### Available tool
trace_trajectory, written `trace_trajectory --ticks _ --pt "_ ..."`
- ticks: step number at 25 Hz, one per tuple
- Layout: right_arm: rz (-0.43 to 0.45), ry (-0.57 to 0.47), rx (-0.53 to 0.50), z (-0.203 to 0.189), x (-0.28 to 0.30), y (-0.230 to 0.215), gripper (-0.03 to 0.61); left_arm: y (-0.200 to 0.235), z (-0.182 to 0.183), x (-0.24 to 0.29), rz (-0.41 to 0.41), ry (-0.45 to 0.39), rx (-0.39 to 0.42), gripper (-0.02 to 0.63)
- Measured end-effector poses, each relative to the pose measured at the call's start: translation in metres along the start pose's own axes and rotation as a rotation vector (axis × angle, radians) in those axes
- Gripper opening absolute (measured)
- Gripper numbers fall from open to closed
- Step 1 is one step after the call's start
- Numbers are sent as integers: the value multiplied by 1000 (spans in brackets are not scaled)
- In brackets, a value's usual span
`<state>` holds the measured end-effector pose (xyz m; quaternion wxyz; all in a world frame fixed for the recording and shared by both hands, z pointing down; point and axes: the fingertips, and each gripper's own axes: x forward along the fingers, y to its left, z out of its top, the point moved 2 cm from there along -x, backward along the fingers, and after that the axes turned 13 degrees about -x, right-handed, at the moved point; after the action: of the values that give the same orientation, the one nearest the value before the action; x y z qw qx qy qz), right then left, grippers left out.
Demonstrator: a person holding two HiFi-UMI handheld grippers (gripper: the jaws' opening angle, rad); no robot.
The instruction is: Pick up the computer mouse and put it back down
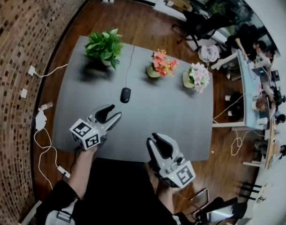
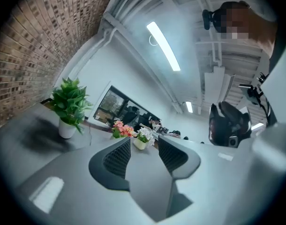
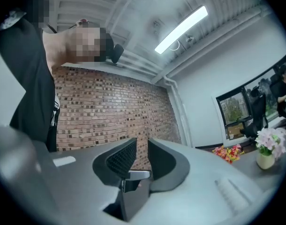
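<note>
A black computer mouse (image 1: 125, 95) lies on the grey table (image 1: 180, 116), and its cable runs to the far edge. My left gripper (image 1: 114, 111) hovers over the near left of the table, short of the mouse, with its tips pointing towards it. In the left gripper view its jaws (image 2: 144, 142) stand close together with nothing between them. My right gripper (image 1: 159, 138) is at the near edge, right of the left one and further from the mouse. Only a narrow slit shows between its fingertips (image 3: 141, 144), and it holds nothing. Neither gripper view shows the mouse.
A green plant (image 1: 104, 46) in a white pot, an orange flower pot (image 1: 161, 64) and a white flower pot (image 1: 197, 77) stand along the table's far side. A brick wall (image 1: 26, 32) runs on the left. Cables and sockets (image 1: 42, 121) lie on the floor there.
</note>
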<state>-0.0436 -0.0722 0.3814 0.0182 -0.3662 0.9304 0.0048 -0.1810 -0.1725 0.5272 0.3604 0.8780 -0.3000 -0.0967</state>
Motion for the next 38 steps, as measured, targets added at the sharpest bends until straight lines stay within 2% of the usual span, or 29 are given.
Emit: trace_trajectory --ticks 3,7,10,12,14,16,19,23,26,27,29,31,33,36,38 --pt "18 1 24 -9 3 -10 49 34 -13 8 148 32 -2 190" --pt "56 -20 50 -13 2 -33 49 82 -41 38 339 111 60 200" --pt "53 -51 58 -9 -12 -55 49 121 -63 70 481 153 110 259" --pt "31 -65 76 -11 -27 -73 49 149 -77 95 571 189 132 335" --pt "5 -70 96 -16 -42 -90 49 176 -93 122 648 240 150 370" --pt "-15 -72 114 -21 -55 -105 49 204 -110 143 727 303 166 371" --pt "-32 -63 132 -27 -70 -118 49 240 -133 153 836 383 147 371" --pt "-62 -67 139 -32 -85 -130 49 259 -140 152 932 400 135 352" --pt "-82 -84 151 -33 -92 -138 49 262 -137 150 940 400 146 282" --pt "-82 -84 153 -33 -92 -139 49 262 -137 149 933 413 143 281" --pt "-69 -82 150 -32 -91 -140 49 262 -140 142 916 456 105 281" --pt "-51 -93 139 -28 -85 -138 49 257 -138 133 887 458 38 279" --pt "-36 -106 136 -24 -80 -136 49 236 -119 132 798 379 -18 279" --pt "-16 -122 144 -22 -72 -131 49 165 -59 138 547 163 -124 280" --pt "9 -125 150 -23 -66 -126 49 109 -15 131 388 33 -161 279"
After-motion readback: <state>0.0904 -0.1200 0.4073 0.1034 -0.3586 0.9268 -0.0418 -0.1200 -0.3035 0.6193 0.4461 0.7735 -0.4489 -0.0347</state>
